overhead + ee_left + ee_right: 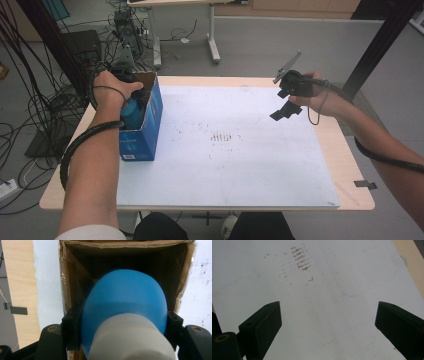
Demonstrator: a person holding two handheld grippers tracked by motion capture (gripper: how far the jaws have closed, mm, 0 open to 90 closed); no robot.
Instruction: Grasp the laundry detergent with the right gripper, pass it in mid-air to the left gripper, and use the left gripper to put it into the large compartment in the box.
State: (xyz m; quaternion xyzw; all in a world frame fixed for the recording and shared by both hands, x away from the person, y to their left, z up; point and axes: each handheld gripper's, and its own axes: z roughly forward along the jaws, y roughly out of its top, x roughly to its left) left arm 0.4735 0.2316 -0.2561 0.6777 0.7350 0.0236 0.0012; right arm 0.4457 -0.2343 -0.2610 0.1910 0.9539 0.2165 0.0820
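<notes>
Left gripper clamped on blue bottle, jaws pinching it just below white cap, bottle's rounded body hanging ahead of jaws inside open cardboard box. Prob. rigid plastic, smooth & a bit slippery; likely light-ish, contents unknown. Best hold at shoulder under cap, as now; wider belly likely to slip. Box label in high view too small to read. Right gripper spread wide, nothing between jaws, over white sheet.

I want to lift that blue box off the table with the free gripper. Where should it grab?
Grip the box's open top rim on its long right wall, coming down from above. That thin cardboard edge fits between the right gripper's open jaws; the box body looks too wide. Stay clear of the blue bottle.
</notes>
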